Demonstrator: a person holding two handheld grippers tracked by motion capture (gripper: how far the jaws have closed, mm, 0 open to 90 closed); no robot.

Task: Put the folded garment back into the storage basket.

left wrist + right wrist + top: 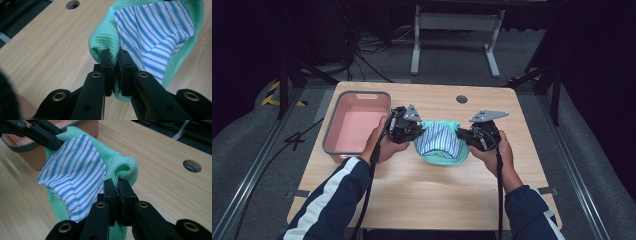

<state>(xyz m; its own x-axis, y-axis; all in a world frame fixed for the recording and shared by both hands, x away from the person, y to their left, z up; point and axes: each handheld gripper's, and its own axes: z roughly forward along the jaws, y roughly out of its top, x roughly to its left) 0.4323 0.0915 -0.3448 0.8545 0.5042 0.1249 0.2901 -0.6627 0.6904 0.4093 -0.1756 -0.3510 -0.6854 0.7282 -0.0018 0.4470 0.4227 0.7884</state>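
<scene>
a: green cloth (443, 159) with the striped cloth (439, 139) lying on it hangs between the two tongs, above the middle of the wooden table (422, 200), a little right of the pink tub (356, 125).

b: how do the tongs hold it?

a: left gripper (115, 56) is closed tight on the left edge of the green cloth, and right gripper (117, 183) is closed tight on a rolled fold at its right edge. only a small bit of fabric sits between each pair of jaws.

b: so what can go wrong?

a: i think the thin bite may slip if the hands pull apart too strongly, and then one side drops. also the striped cloth is not clamped on the right side, as far as i can see; it only rests in the sag. if the green cloth tilts toward the tub, the striped one may slide off onto the table.
</scene>
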